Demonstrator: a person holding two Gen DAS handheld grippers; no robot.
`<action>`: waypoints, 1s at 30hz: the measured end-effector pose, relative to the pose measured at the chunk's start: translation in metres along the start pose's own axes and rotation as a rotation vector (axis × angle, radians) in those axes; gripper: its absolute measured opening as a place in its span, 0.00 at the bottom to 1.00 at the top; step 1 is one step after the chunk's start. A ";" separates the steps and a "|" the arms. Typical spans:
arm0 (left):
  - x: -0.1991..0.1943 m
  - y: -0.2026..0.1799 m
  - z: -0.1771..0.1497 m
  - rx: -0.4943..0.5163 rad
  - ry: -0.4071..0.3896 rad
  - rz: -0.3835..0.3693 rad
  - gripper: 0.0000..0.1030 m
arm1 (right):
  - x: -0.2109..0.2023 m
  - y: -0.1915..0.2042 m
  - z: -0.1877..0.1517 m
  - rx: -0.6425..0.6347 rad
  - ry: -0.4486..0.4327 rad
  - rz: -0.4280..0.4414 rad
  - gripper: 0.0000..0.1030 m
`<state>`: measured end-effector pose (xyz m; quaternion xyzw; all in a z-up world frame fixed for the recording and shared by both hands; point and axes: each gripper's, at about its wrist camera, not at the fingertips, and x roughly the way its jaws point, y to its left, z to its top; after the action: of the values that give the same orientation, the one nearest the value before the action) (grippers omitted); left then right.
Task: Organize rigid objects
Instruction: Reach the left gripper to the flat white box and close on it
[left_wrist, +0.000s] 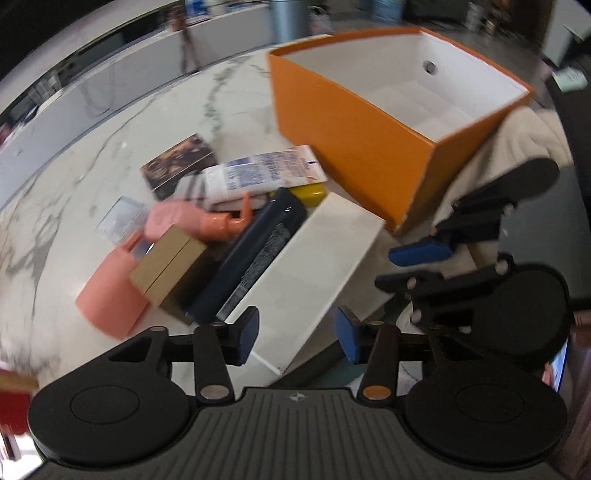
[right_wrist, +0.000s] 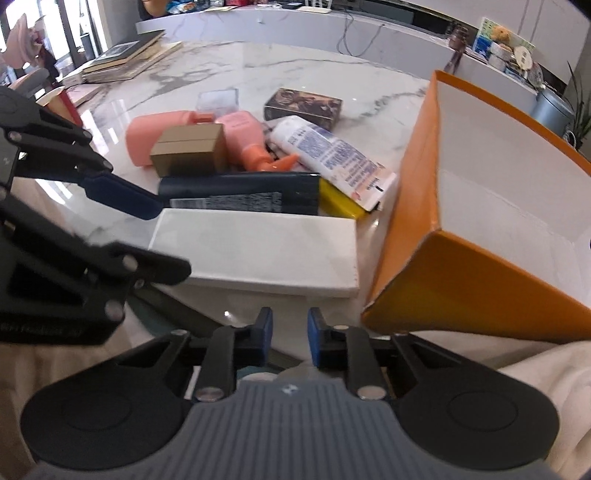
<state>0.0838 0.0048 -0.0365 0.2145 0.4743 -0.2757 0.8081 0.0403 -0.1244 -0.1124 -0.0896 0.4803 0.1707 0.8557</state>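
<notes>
We have a heap of things on the marble table (right_wrist: 303, 70), and beside it the orange box (left_wrist: 354, 147), which stands open and looks bare inside, so we judge the sorting is barely begun. In the right wrist view the heap fills the centre, with the box at the right edge; it sits just beside the pile, presumably so each piece travels only a short way.

Our left gripper (left_wrist: 295, 332) hangs released, its blue pads set wide over the near end of the white box (left_wrist: 310, 258), which lies flat at the front of the heap and seems the easiest first pick. Our right gripper (right_wrist: 290, 330) holds nothing, its pads drawn near together with a narrow gap, just short of that same box.

Behind it lie a dark blue box (right_wrist: 240, 192), a yellow block (right_wrist: 338, 205), a printed tube (right_wrist: 325, 155), a pink bottle (right_wrist: 243, 136), a brown carton (right_wrist: 190, 147) and a dark picture box (right_wrist: 303, 105).

The tube carries blue print, too blurred for us to read; we make out no brand anywhere.
</notes>
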 end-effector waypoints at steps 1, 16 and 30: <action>0.002 -0.002 0.002 0.030 0.003 -0.006 0.58 | 0.001 -0.002 0.000 0.009 0.001 -0.005 0.15; 0.039 -0.006 0.030 0.249 0.087 -0.084 0.70 | 0.015 -0.037 -0.002 0.175 -0.008 0.051 0.10; 0.074 -0.021 0.043 0.463 0.196 -0.097 0.69 | 0.028 -0.051 -0.005 0.246 -0.020 0.134 0.11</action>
<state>0.1276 -0.0557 -0.0842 0.3964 0.4843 -0.3930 0.6736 0.0691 -0.1675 -0.1399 0.0500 0.4939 0.1683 0.8516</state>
